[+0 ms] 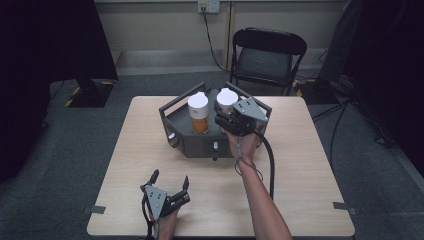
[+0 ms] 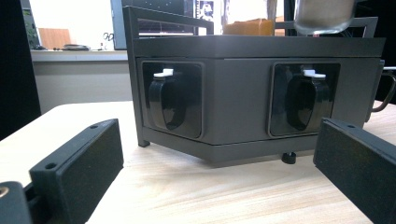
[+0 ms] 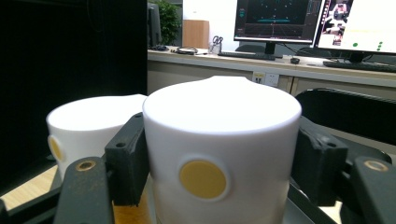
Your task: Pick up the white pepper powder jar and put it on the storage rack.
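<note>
Nearest the person, the left gripper [image 1: 170, 189] sits low at the front edge of the table [image 1: 300, 195], jaws spread wide and holding nothing, just parked there and aimed at the dark tray stand [image 1: 200, 145]; in the left gripper view its two pads frame the stand's front face, with a pair of black latch handles [image 2: 170, 100] set in recesses and well apart from the jaws. Moving up the table, the right forearm reaches in over the stand and the right gripper [image 1: 231, 121] is up at the right-hand jar. In the right gripper view the jaws sit either side of that jar's white lid [image 3: 222, 140], pads [image 3: 128, 158] pressed to its flanks as far as one can judge, so this looks like a grip on the lid, closed to the lid's width. The jar stands on the stand's top deck, right of centre, just beside the second white-lidded jar [image 1: 198, 112], which shows an amber fill. The step in hand reads as taking hold of the right jar, either to lift it out or to twist the lid off. Next move, I'd say, calls for a straight, steady pull upward, keeping clear of the neighbour jar and the stand's rail [image 1: 175, 103], since a sideways drift could knock either one. Beyond the table, a black folding chair [image 1: 267, 55] stands against the wall
</note>
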Tool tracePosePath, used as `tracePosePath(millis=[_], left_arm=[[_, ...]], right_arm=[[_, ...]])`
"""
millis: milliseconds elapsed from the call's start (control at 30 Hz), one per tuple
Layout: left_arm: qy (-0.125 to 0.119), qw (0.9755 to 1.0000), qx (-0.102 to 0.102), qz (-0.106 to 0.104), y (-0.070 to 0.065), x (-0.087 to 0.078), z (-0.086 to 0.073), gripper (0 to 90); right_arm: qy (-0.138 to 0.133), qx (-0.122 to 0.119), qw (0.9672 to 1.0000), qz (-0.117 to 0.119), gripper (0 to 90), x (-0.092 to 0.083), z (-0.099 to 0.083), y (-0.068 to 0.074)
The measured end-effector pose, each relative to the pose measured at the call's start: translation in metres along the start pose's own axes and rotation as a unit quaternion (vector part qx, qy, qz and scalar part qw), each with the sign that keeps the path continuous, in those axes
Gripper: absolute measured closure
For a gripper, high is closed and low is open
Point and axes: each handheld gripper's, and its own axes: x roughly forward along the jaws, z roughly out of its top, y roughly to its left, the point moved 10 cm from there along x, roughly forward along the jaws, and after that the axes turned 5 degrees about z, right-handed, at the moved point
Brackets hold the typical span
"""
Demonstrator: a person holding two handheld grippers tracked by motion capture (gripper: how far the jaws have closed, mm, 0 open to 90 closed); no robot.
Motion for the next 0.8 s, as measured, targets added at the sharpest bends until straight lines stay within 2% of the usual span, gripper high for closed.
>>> tracePosePath(millis=[100, 467, 667, 800], left_arm=[[0.0, 1.0, 0.0, 0.0, 0.0, 0.0, 0.0, 0.9], [0.0, 1.0, 0.0, 0.0, 0.0, 0.0, 0.0, 0.9], [0.0, 1.0, 0.0, 0.0, 0.0, 0.0, 0.0, 0.9], [0.0, 1.0, 0.0, 0.0, 0.0, 0.0, 0.0, 0.9]], right_arm=[[-0.002, 0.006, 1.0, -0.003, 30.1, 0.003, -0.003, -0.001], [0.002, 0.003, 0.9999, -0.015, 30.1, 0.01, -0.014, 0.001], [0.013, 0.016, 0.9997, -0.011, 30.1, 0.015, -0.019, 0.0], [0.01, 0.017, 0.9997, -0.01, 30.2, 0.015, -0.02, 0.0]])
